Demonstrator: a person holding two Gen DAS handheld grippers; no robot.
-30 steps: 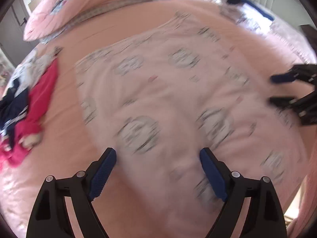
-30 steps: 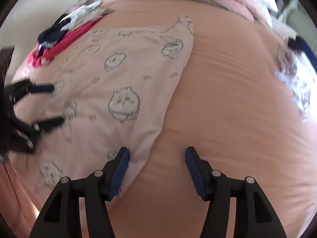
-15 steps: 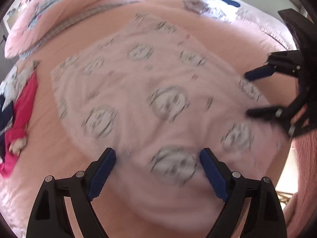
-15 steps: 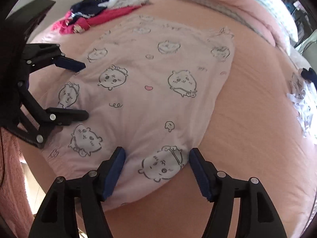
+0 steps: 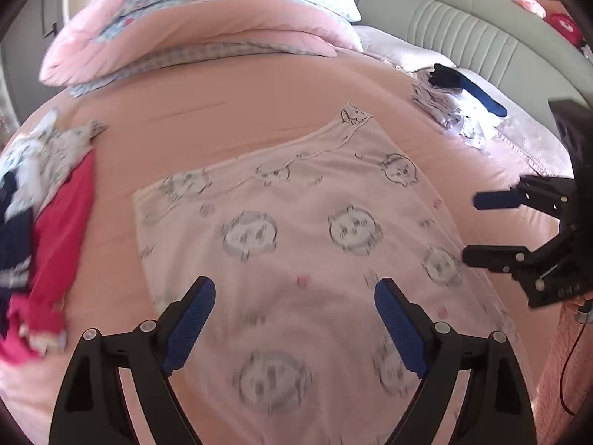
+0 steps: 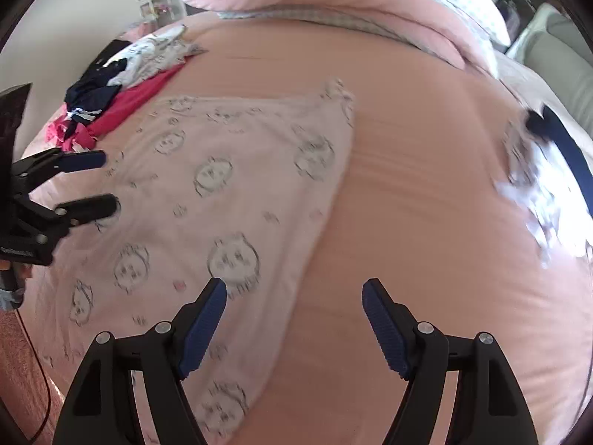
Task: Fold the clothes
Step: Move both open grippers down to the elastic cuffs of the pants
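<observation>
A pale pink garment printed with cartoon animal faces lies folded flat on the peach bed sheet. My left gripper hovers open above its near half, with nothing between the pads. My right gripper hangs over the garment's right edge. Its jaws are opening and nothing is between them. Each gripper also shows in the other view: the right gripper beside the garment's right side, the left gripper over its left side.
A loose heap of red, navy and white clothes lies at the left. A folded white and navy stack sits at the right. A folded pink quilt lies at the back, beside a green headboard.
Both grippers have drawn back and up from the garment, and both views have swung. The right jaws stand wider than before. The garment itself lies as it did.
</observation>
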